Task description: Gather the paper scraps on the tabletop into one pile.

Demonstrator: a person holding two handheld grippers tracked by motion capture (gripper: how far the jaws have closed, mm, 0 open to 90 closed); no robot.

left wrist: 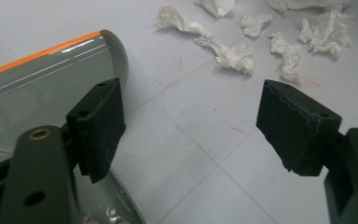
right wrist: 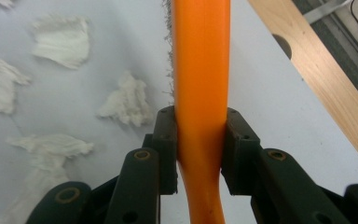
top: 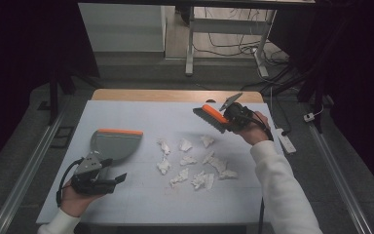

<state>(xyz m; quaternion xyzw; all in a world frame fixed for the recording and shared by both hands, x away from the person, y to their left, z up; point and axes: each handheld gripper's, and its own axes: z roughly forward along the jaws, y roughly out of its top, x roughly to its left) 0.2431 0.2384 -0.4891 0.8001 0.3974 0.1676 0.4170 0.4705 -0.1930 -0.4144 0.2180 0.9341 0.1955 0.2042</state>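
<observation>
Our left gripper (top: 119, 179) gapes empty beside the dustpan (top: 114, 144); beyond the paper scraps (top: 195, 163), our right gripper (top: 228, 122) clamps the brush (top: 211, 117).

A white table top (top: 126, 117) fills the middle of the high view, with a strip of bare wood (top: 175, 95) along its far edge. A metal rail (top: 24, 170) runs down the lower left. A white power strip (top: 286, 140) lies on the floor at right. At the upper centre stands a white desk leg (top: 190, 48), with loose cables (top: 233, 48) beside it.
</observation>
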